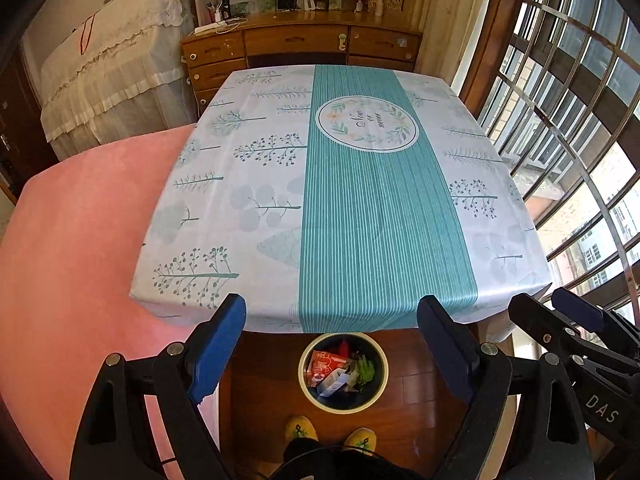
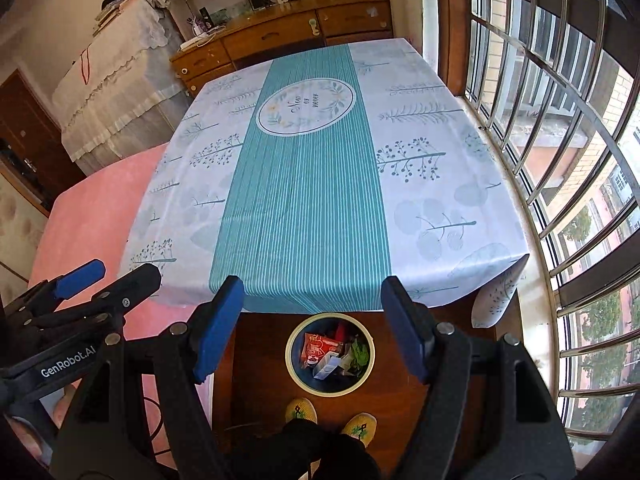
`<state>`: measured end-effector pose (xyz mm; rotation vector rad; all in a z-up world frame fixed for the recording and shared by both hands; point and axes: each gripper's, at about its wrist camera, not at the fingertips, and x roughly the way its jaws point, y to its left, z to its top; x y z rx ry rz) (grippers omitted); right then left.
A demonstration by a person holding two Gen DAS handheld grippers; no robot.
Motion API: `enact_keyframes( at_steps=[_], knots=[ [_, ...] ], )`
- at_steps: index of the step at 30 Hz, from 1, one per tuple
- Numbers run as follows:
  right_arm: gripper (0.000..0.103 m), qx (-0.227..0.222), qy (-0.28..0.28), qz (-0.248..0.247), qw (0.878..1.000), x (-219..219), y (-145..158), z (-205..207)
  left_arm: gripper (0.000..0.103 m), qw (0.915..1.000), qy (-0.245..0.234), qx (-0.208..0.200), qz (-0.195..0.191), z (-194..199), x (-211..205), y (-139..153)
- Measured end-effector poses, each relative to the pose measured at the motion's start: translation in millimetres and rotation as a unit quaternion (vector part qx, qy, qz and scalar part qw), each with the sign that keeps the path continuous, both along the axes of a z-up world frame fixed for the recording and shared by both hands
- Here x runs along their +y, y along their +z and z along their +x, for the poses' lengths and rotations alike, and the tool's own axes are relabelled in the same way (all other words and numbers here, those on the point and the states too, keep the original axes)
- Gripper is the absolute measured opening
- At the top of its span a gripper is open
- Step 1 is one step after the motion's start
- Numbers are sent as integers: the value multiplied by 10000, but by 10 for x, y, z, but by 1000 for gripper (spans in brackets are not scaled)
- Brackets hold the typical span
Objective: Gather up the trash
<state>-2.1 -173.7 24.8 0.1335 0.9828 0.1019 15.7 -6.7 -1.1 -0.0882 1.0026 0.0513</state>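
The trash, a red wrapper, a white carton and green scraps, lies in the round bin on the wooden floor at lower centre, just before the tabletop's near edge, likely set there for dropping things in. No litter shows on the patterned cloth, so collection looks finished. The left gripper and right gripper hang above the bin, jaws wide apart and empty.
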Motion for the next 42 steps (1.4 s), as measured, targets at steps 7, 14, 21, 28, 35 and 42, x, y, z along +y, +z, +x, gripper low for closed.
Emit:
enact_keyframes(
  at_steps=[7, 14, 21, 28, 35, 42],
  knots=[
    [69, -275, 63, -79, 9996, -11, 169, -90, 89, 9999, 30, -112, 73, -110, -69, 105],
    [69, -416, 142, -147, 9989, 29, 244, -155, 89, 9999, 74, -132, 64, -178, -50, 124],
    [68, -513, 158, -199, 9984, 38, 280, -193, 89, 9998, 103, -137, 63, -192, -39, 125],
    [69, -519, 141, -233, 9983, 53, 294, -186, 89, 9998, 123, -132, 72, -191, -64, 130],
    [69, -522, 141, -246, 9982, 53, 293, -186, 89, 9997, 114, -170, 94, -183, -78, 163],
    [69, -516, 143, -245, 9983, 58, 291, -187, 89, 9998, 110, -171, 90, -167, -91, 189]
  ],
)
